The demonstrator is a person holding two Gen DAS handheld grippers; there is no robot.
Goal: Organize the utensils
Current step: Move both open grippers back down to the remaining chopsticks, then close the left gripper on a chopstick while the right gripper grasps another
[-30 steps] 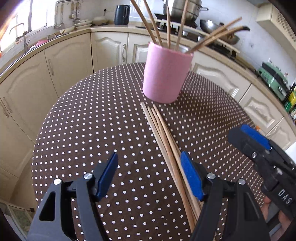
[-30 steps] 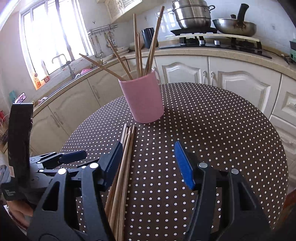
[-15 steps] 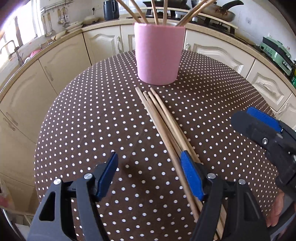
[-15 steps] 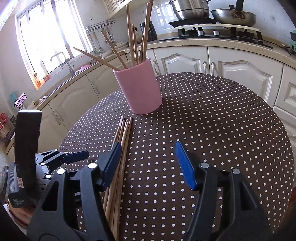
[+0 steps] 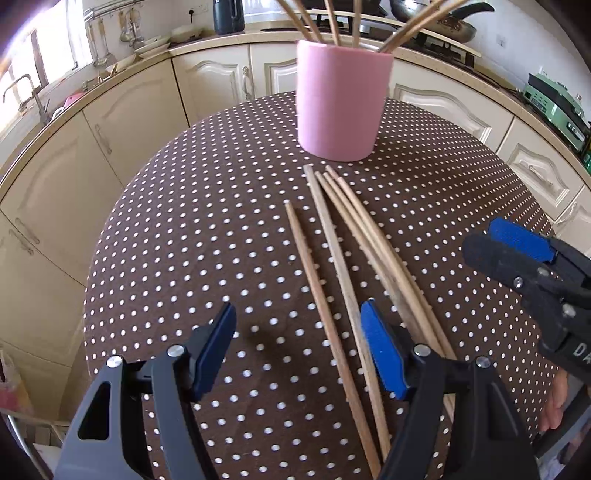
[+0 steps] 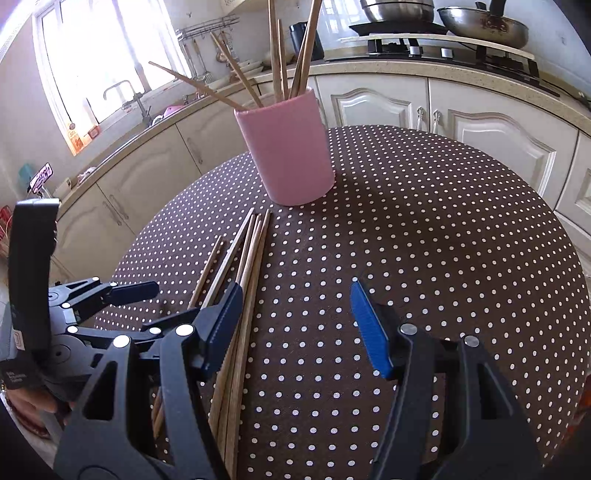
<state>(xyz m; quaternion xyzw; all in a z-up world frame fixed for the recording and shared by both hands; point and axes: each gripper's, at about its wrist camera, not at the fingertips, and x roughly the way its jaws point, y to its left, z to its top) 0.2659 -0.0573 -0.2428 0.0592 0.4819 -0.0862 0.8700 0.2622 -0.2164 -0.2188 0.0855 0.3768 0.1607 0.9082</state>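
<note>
Several chopsticks stand in the pink cup; both grippers' fingers gape wide, holding nothing.

Bright window glare, sharp centre, fisheye-bent edges.

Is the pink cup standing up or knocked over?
Upright: the pink cylindrical cup stands on its base on the dotted tablecloth, wooden chopsticks sticking out its top.

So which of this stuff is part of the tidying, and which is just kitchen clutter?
Part of the job:
- loose chopsticks on the table
- pink cup holding more chopsticks

Just lying about:
- wok
- steel pot
- dark jug
- green appliance
</note>
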